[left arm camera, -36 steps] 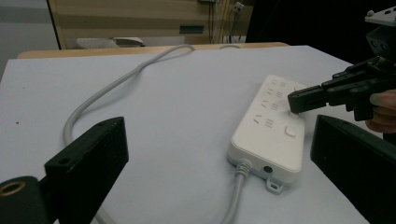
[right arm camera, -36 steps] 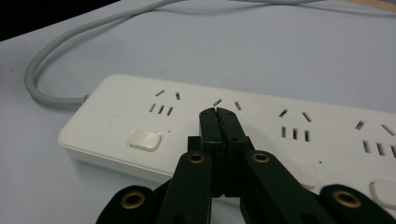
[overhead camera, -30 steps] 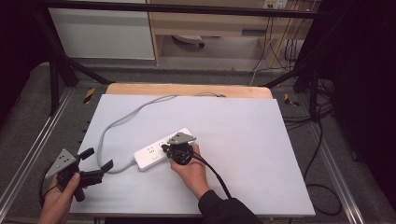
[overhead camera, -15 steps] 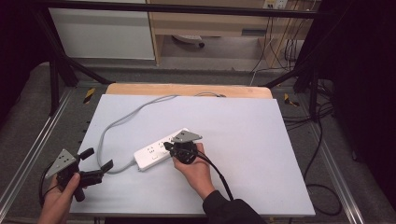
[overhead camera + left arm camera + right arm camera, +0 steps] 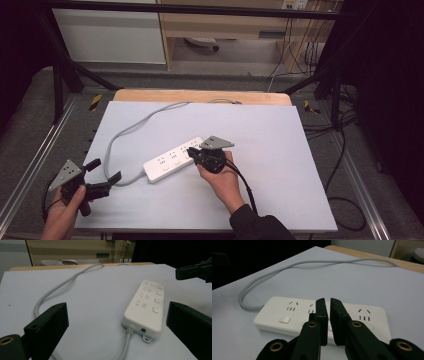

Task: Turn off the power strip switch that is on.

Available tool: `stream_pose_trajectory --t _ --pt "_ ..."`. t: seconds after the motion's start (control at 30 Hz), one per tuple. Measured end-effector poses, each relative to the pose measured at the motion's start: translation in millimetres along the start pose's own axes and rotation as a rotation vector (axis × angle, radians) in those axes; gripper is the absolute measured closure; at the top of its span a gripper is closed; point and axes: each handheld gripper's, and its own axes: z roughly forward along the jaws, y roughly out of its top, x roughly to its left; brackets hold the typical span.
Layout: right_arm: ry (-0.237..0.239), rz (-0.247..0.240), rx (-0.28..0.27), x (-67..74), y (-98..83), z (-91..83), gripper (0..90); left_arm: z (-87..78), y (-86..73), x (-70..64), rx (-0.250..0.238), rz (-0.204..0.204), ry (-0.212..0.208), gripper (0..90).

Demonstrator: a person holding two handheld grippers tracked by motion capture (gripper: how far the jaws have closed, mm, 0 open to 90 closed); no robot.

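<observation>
1. Nothing has shifted since a second ago; the table point(image 5: 280, 150) keeps open surface right of the power strip point(image 5: 172, 159).
2. Right gripper point(image 5: 196, 156), jaws pressed nearly together, hovers over the strip's far end.
3. Left gripper point(image 5: 103, 176), jaws spread, sits at the table's near-left edge.

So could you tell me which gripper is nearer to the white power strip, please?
The right gripper is nearer, poised over the power strip's far end. The left gripper sits off near the table's front-left corner, short of its cable end.
</observation>
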Motion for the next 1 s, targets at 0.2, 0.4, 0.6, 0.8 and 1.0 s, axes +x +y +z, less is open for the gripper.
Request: stream_pose_trajectory --t 0.2,0.4,0.6,0.8,1.0 --pt "-0.025 0.020 -0.009 -10.4 0.5 -13.2 76.2 0.2 -0.1 -0.3 0.004 0.000 0.000 4.3" --pt "-0.051 0.044 -0.020 -20.7 0.4 -25.6 67.1 0.2 0.0 -0.4 0.004 -0.001 -0.001 4.3" --pt "-0.077 0.073 -0.031 -29.8 0.2 -36.5 56.4 0.1 -0.1 -0.7 0.004 -0.003 -0.002 4.3" --pt "-0.101 0.092 -0.035 -38.0 -1.2 -48.0 42.4 0.0 -0.1 -0.6 0.004 -0.005 -0.002 4.3" --pt "-0.122 0.103 -0.042 -45.8 -4.1 -60.8 28.8 0.0 -0.1 -0.9 0.004 -0.007 -0.003 4.3"
